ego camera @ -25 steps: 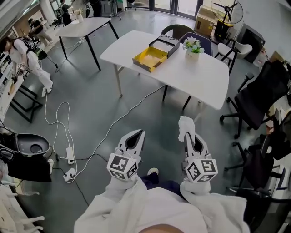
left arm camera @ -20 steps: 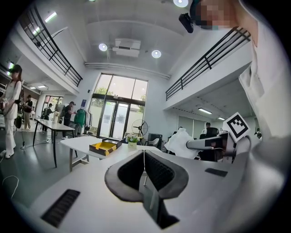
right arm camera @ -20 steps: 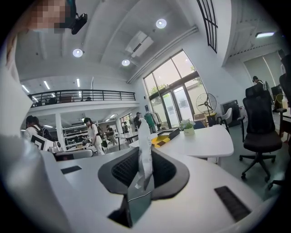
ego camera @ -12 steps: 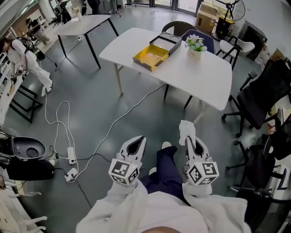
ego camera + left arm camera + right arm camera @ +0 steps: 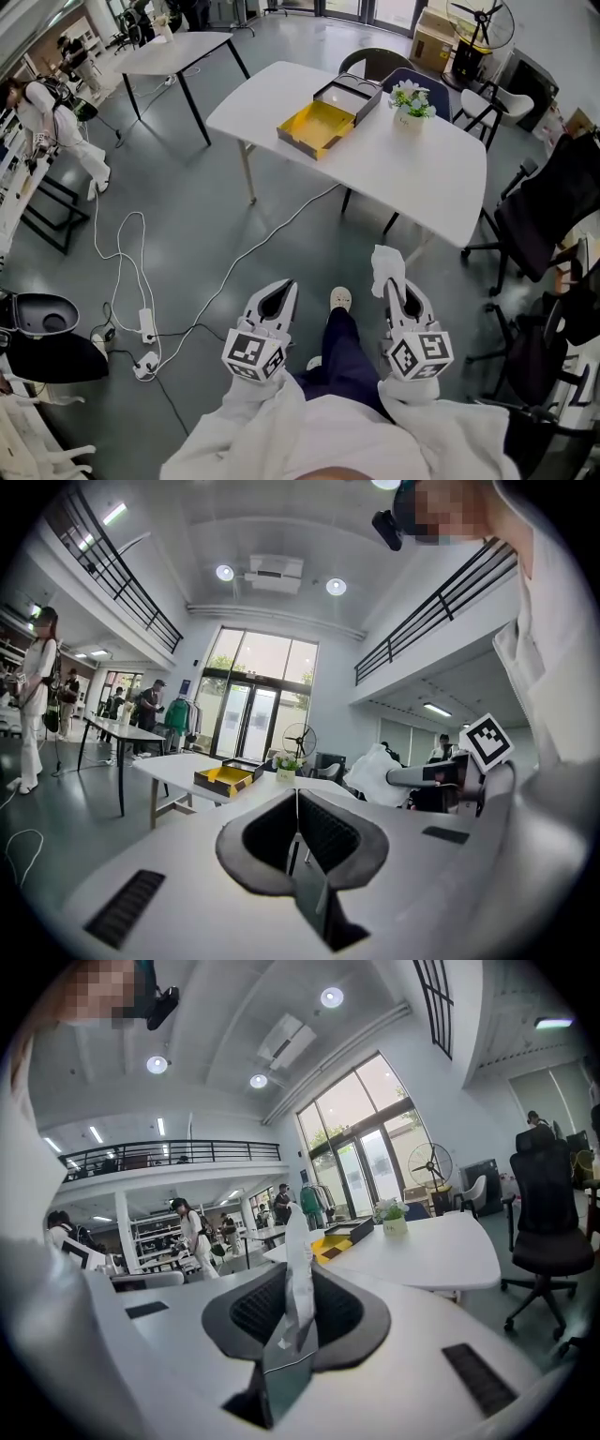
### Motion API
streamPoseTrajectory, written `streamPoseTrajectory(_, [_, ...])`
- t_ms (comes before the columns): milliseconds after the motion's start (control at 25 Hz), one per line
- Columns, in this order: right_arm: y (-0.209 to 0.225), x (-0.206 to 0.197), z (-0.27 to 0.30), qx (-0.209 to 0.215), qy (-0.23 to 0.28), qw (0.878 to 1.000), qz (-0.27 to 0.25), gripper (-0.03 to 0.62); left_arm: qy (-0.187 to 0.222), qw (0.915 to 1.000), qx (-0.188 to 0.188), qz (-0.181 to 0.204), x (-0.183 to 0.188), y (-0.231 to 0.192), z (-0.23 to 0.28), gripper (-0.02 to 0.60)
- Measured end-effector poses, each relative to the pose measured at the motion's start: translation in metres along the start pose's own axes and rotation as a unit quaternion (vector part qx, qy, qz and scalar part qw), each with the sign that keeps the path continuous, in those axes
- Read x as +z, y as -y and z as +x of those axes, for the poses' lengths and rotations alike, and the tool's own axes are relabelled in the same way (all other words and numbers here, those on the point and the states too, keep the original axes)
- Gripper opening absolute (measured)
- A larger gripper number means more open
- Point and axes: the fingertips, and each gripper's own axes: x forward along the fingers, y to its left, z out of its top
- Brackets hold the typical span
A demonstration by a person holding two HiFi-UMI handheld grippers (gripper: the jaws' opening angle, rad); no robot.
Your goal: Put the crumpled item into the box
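Floor [image 5: 187,216] below; crumpled item [image 5: 383,263] in rt tool [image 5: 393,284]

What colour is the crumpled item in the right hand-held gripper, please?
The crumpled item is white; best in head view.

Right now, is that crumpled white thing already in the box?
Out. The crumpled item is pinched in the right gripper, over the floor, short of the table where the yellow box sits open.

Right gripper view: the crumpled item [image 5: 298,1274] covers part of the box [image 5: 330,1246]. Its lower end is buried in the right tongs [image 5: 392,287]. We cannot resolve the box's contents: too small.
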Motion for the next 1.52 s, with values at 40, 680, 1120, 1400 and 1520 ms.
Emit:
streamPoseTrajectory(40, [0.004, 0.003, 0.007, 0.0, 0.001, 1.0, 0.002, 0.081, 0.001, 1.0, 0.001, 0.0, 0.002, -0.004, 0.007, 0.018])
streamPoseTrajectory(680, [0.065, 0.076, 0.15, 0.025, 0.009, 1.0, -0.007, 0.081, 0.019, 0.9995, 0.021, 0.011, 0.055, -0.073, 0.147, 0.018])
streamPoseTrajectory(1120, [0.102, 0.094, 0.221, 0.041, -0.003, 0.999, -0.009, 0.081, 0.022, 0.9992, 0.033, 0.008, 0.065, -0.101, 0.219, 0.018])
streamPoseTrajectory(1400, [0.12, 0.098, 0.249, 0.05, -0.005, 0.999, -0.006, 0.081, 0.024, 0.9986, 0.047, 0.01, 0.065, -0.113, 0.244, 0.018])
streamPoseTrajectory(1520, [0.123, 0.098, 0.257, 0.055, -0.008, 0.998, -0.005, 0.081, 0.024, 0.9983, 0.053, 0.009, 0.064, -0.115, 0.248, 0.018])
